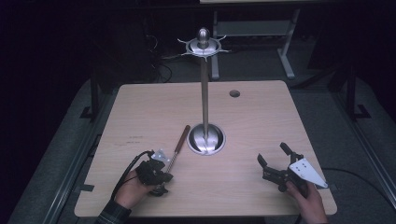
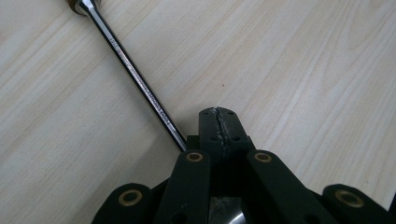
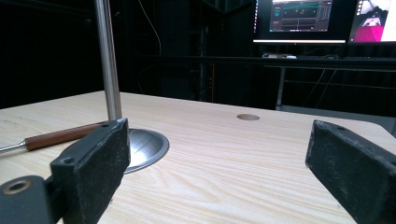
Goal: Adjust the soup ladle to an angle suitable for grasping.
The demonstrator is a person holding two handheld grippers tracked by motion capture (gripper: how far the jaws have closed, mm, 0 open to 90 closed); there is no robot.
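left claw [image 2: 218, 122] pressed together, gripping nothing, tips beside the steel shaft of the wooden-handled utensil [image 1: 179, 143]. utensil lies flat on the surface [image 1: 140, 112], handle end next to the stand [image 1: 206, 138] base. right claw [image 1: 274, 159] spread wide, well apart.

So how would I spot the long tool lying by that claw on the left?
Start at the metal stand rising from the middle of the table. Just left of its round base lies the tool, running down towards the left claw. It has a brown wooden handle and a thin shiny shaft, the one loose item on the tabletop.
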